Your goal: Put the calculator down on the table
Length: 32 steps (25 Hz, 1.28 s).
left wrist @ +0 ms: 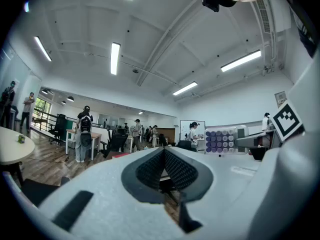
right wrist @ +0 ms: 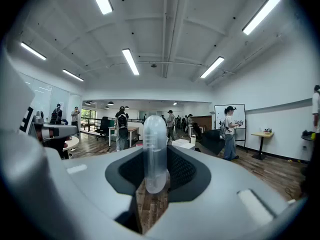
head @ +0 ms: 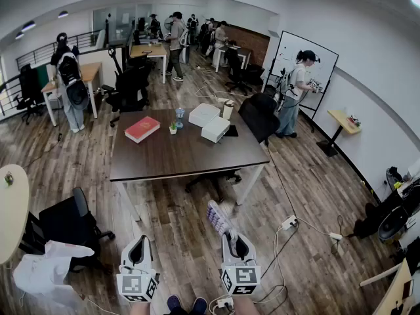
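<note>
Right gripper [head: 231,237] is clamped on the calculator [head: 218,218], pads pressing on both sides. In the right gripper view it stands edge-on and upright between them. Head view: the calculator sticks out ahead of the jaws, purple keys showing, in the air over the wood floor [head: 197,241]. It's short of the near edge of the table [head: 184,157] and not touching it. Left gripper [head: 139,241] sits beside the right one, low in the frame. Its jaws are together with nothing between them, and its own view shows the pads meeting with only a small gap under them. On the table, all toward the far side: a red book [head: 142,128], two white boxes [head: 204,114] and a small cup [head: 179,117]. The near half of the top is bare. A black chair [head: 260,114] stands at the far right corner, another chair [head: 65,223] is on the floor to the left, and a power strip [head: 289,223] with cables lies to the right. People stand in the background, one at a whiteboard [head: 308,59].
</note>
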### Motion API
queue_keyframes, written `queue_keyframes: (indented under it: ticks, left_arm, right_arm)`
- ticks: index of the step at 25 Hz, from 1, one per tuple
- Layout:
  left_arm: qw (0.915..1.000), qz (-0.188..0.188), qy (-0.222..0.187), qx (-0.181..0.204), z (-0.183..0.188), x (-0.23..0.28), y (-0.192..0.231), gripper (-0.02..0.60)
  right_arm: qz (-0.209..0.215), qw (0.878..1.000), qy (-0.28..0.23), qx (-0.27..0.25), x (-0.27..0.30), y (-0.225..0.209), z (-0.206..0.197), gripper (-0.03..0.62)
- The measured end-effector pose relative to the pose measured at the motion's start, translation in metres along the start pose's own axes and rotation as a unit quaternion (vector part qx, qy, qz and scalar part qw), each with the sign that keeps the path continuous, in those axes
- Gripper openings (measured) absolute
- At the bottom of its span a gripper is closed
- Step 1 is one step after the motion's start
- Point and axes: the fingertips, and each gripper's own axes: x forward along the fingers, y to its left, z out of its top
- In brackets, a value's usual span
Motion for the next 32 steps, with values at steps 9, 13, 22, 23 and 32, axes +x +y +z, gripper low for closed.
queue_keyframes:
  ticks: [9,13,22,23,32]
  left_arm:
    - [0.9999,-0.008,-0.002,0.006,0.003,-0.004,0.006,-0.005]
    - [0.9999,-0.014,-0.001,0.009,0.004,-0.006,0.01,-0.005]
    - [0.9995,-0.031,-0.006,0.01,0.005,-0.005,0.015,-0.005]
    - [0.9993,-0.034,-0.008,0.01,0.006,-0.005,0.016,-0.005]
    - [0.9984,-0.05,-0.016,0.024,0.013,-0.003,0.027,-0.005]
  right_arm:
    - [-0.005,1.0,-0.002,0.009,-0.001,0.004,-0.001,0.114]
    - [-0.01,1.0,-0.001,0.01,-0.004,0.007,-0.005,0.114]
    - [-0.03,0.999,-0.012,0.004,-0.014,0.011,-0.002,0.114]
    - [-0.032,0.999,-0.014,0.005,-0.016,0.013,-0.001,0.114]
    - [-0.045,0.998,-0.032,-0.004,-0.017,0.026,0.008,0.114]
